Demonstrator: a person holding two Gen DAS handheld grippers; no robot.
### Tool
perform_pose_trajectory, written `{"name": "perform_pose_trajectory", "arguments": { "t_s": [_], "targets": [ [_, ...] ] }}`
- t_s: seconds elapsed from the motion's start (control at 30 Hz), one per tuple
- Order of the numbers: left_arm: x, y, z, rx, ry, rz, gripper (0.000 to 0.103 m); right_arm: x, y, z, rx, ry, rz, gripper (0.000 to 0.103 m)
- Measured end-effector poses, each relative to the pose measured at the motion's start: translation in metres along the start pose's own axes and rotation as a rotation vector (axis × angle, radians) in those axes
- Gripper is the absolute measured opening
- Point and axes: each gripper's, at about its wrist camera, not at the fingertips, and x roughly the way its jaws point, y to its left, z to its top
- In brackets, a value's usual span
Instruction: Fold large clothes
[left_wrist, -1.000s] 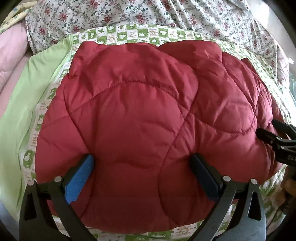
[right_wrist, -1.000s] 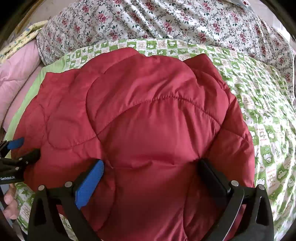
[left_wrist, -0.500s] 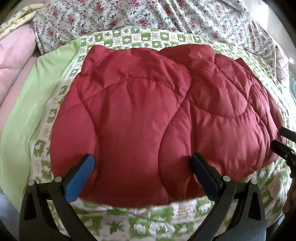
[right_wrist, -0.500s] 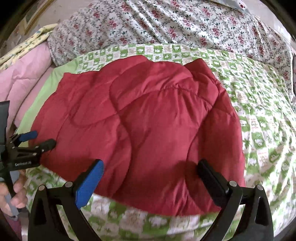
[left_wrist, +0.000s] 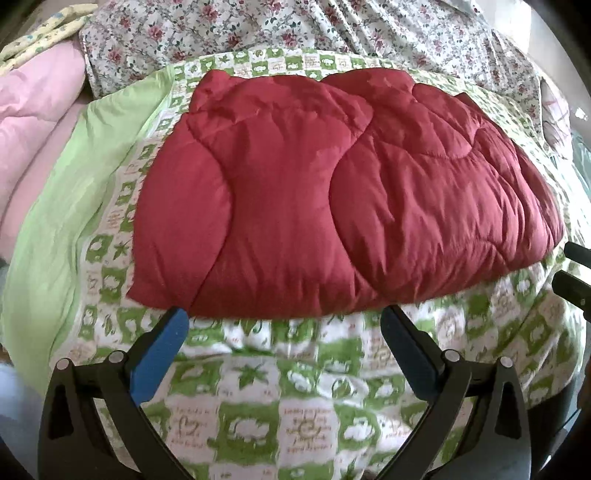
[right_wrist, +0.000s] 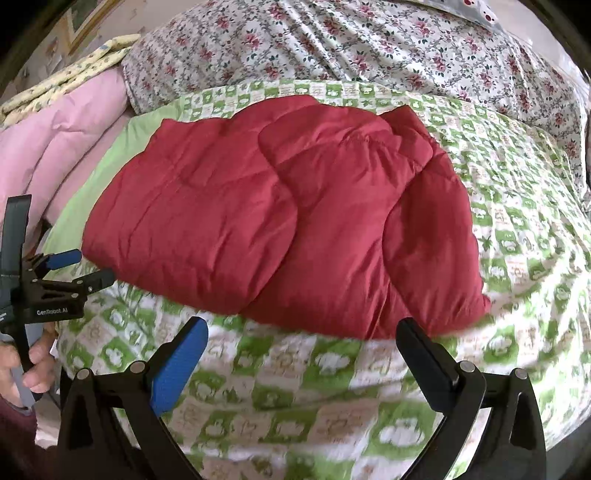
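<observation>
Left wrist: puffy quilted red jacket (left_wrist: 332, 206) on checked bedspread (left_wrist: 258, 398).

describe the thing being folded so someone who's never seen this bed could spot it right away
Start from the bed, covered by a green-and-white checked sheet, with a floral quilt bunched behind it and pink bedding at one side. In the middle of the checked sheet lies the puffy quilted red jacket, folded into a thick bundle. It is the only plain dark red item there.

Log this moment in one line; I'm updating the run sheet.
left gripper: open | right gripper: open | red padded jacket: folded, on checked quilt
</observation>
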Motion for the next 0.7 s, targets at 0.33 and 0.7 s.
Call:
{"name": "perform_pose_trajectory", "arguments": {
  "t_s": [0.33,0.7],
  "targets": [
    [-0.039,0.002,-0.013,-0.002,-0.020,0.039,0.103,-0.027,0.027,-0.013,-0.043,0.025,0.015,0.102],
    [-0.085,-0.002,0.006,-0.001,-0.106,0.031,0.103,-0.069,0.047,0.011,-0.079,-0.083,0.030,0.102]
  ]
}}
